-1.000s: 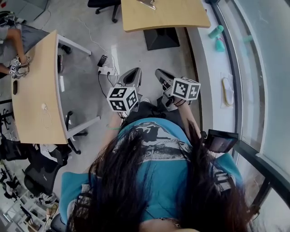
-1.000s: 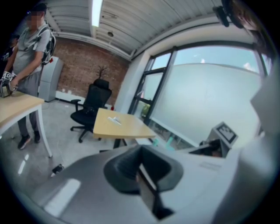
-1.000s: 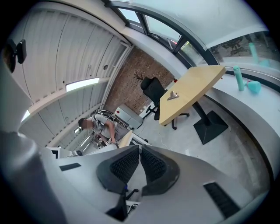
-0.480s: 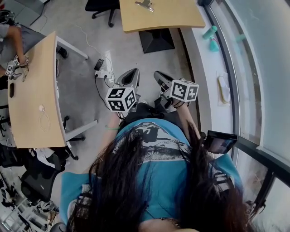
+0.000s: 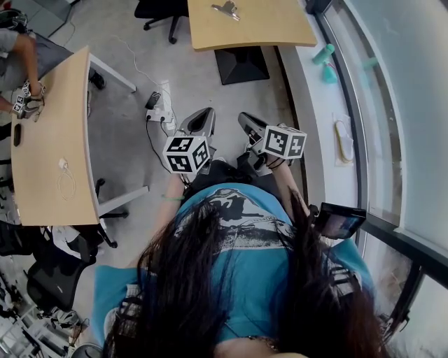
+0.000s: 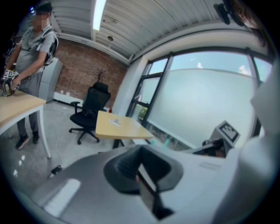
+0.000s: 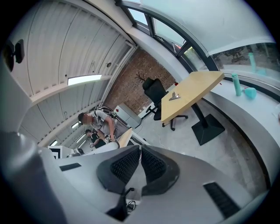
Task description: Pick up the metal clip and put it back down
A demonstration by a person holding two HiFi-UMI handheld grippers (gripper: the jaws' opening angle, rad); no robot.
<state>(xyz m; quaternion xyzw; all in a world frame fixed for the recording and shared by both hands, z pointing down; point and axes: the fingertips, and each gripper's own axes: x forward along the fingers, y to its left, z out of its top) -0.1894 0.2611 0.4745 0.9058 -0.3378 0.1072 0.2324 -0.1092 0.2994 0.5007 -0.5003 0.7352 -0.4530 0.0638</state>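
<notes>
The metal clip (image 5: 226, 9) lies on a small wooden table (image 5: 273, 28) far ahead, at the top of the head view. It also shows as a small silver shape, the clip (image 7: 174, 96), in the right gripper view, and faintly as the clip (image 6: 114, 123) in the left gripper view. I hold both grippers close to my chest, well short of that table. My left gripper (image 5: 201, 119) is shut, its black pads (image 6: 131, 164) together and empty. The right gripper (image 5: 246, 124) is shut too, with its ribbed pads (image 7: 151, 164) meeting and nothing between them.
A long wooden desk (image 5: 52, 140) stands at the left, and another person (image 5: 24, 52) works there with grippers. A power strip (image 5: 159, 108) and cables lie on the floor ahead. A black office chair (image 5: 157, 7) stands by the table. Teal bottles (image 5: 323, 52) stand on the windowsill at right.
Both grippers stay shut and side by side in front of my chest. The head view has drifted slightly, so the desk and floor have shifted a little.
</notes>
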